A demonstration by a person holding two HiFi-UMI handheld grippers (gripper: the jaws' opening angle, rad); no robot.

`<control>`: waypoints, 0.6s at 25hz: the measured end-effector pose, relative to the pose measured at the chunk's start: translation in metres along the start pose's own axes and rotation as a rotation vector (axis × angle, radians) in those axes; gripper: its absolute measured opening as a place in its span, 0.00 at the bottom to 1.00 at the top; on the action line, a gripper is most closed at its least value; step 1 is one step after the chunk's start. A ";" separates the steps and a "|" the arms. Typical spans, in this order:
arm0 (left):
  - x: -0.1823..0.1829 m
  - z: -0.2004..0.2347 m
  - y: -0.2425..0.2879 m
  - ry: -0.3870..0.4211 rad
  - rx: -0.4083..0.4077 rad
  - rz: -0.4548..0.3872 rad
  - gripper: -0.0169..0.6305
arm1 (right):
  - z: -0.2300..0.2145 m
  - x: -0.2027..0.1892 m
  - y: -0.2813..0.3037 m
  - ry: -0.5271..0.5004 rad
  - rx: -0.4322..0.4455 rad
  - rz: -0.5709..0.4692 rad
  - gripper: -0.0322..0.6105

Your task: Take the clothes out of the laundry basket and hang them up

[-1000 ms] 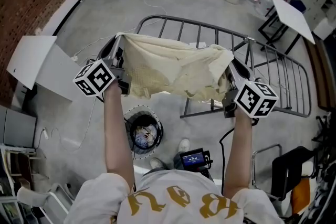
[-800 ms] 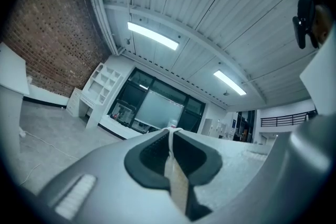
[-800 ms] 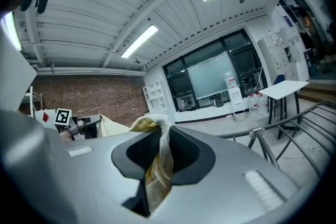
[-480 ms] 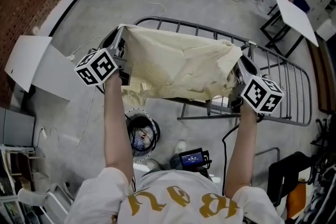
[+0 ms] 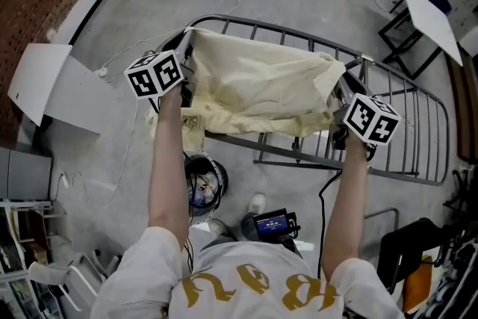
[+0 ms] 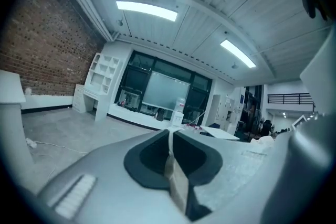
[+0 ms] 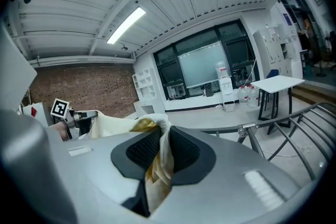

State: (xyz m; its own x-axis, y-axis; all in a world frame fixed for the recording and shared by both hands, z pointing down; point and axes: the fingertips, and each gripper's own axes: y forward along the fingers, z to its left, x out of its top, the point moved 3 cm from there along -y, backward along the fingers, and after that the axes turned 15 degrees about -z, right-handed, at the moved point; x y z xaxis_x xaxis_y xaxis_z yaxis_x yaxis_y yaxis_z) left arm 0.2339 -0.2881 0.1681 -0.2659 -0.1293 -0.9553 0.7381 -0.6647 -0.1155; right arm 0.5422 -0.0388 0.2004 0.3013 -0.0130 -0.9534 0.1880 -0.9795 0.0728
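Between left gripper (image 5: pixel 185 48) and right gripper (image 5: pixel 337 82) in the head view, the cream garment (image 5: pixel 261 90) stretches crosswise, its long axis running from one to the other above the drying rack (image 5: pixel 407 160), whose bare rails lie beyond the right fingers (image 5: pixel 342 93). In the left gripper view the fingers (image 6: pixel 149 157) pinch a thin fold of it. In the right gripper view the fingers (image 7: pixel 139 152) clamp a bunched corner, with open floor (image 7: pixel 231 118) ahead.
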 end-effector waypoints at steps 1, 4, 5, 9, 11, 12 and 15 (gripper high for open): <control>-0.009 0.001 0.005 0.006 0.003 0.019 0.05 | -0.007 -0.006 0.005 -0.008 -0.003 0.015 0.18; -0.033 0.005 0.011 0.027 0.016 0.061 0.05 | -0.020 -0.030 0.015 -0.040 -0.020 0.064 0.18; -0.038 0.006 0.013 0.035 0.022 0.071 0.05 | -0.023 -0.035 0.019 -0.054 -0.026 0.078 0.19; -0.060 0.012 0.029 0.139 0.059 0.117 0.06 | -0.042 -0.051 0.037 -0.089 -0.043 0.116 0.21; -0.077 0.014 0.035 0.214 0.078 0.169 0.07 | -0.052 -0.060 0.041 -0.107 -0.055 0.140 0.24; -0.084 0.015 0.037 0.245 0.081 0.196 0.09 | -0.056 -0.064 0.042 -0.117 -0.063 0.151 0.26; -0.095 0.018 0.039 0.291 0.070 0.235 0.27 | -0.063 -0.068 0.044 -0.137 -0.093 0.156 0.31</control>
State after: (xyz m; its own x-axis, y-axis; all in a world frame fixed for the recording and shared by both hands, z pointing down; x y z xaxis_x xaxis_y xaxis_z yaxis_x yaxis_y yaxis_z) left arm 0.2772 -0.3153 0.2596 0.1000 -0.0765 -0.9920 0.7112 -0.6917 0.1251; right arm 0.5892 -0.0680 0.2865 0.2053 -0.1965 -0.9588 0.2366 -0.9406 0.2435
